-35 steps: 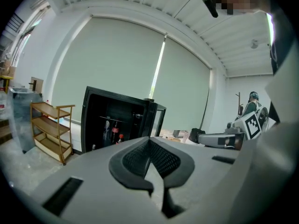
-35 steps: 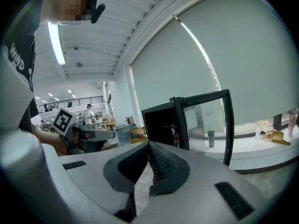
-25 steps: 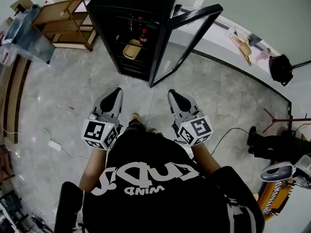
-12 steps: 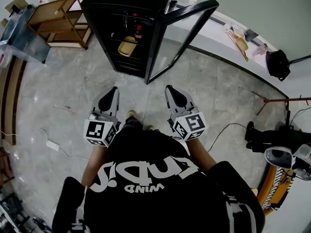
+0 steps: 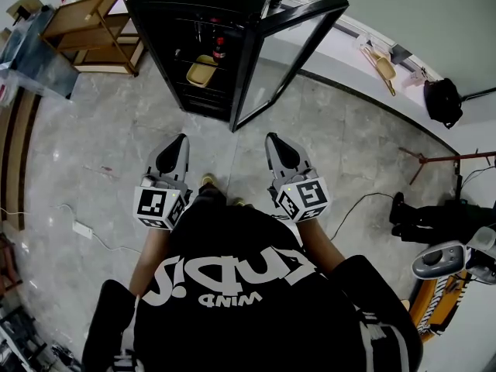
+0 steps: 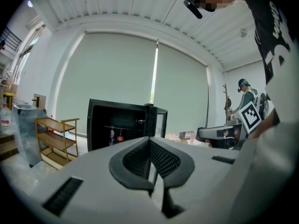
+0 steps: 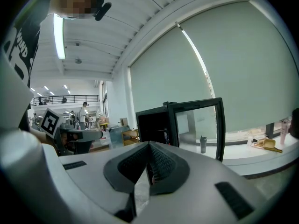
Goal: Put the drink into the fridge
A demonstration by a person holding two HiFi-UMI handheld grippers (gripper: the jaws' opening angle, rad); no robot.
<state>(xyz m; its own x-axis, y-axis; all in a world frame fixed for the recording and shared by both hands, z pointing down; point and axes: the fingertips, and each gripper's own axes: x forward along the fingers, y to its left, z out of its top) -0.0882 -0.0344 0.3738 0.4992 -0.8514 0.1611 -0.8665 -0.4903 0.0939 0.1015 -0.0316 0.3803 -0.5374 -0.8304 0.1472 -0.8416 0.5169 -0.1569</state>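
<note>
The black fridge [image 5: 203, 22] stands ahead on the floor with its glass door [image 5: 288, 53] swung open to the right. On a shelf inside stand a drink bottle [image 5: 219, 51] with a red label and a yellow tray [image 5: 200, 73]. My left gripper [image 5: 180, 139] and right gripper [image 5: 273, 138] are held side by side in front of my body, a short way from the fridge, both pointing at it. Both are shut with nothing between the jaws. In the left gripper view the fridge [image 6: 119, 125] and the bottle [image 6: 120, 136] show beyond the shut left gripper [image 6: 150, 141]. The right gripper [image 7: 148, 147] faces the open door [image 7: 198, 125].
A wooden shelf rack [image 5: 91, 23] stands left of the fridge. A white power strip [image 5: 84, 229] and cable lie on the floor at the left. A ledge along the right wall carries a brush [image 5: 384, 67] and a black bag [image 5: 443, 102]. A person [image 5: 434, 220] is at the far right.
Both grippers stay shut and empty and have edged slightly up in the head view. The fridge has shifted a little to the left in the head view.
</note>
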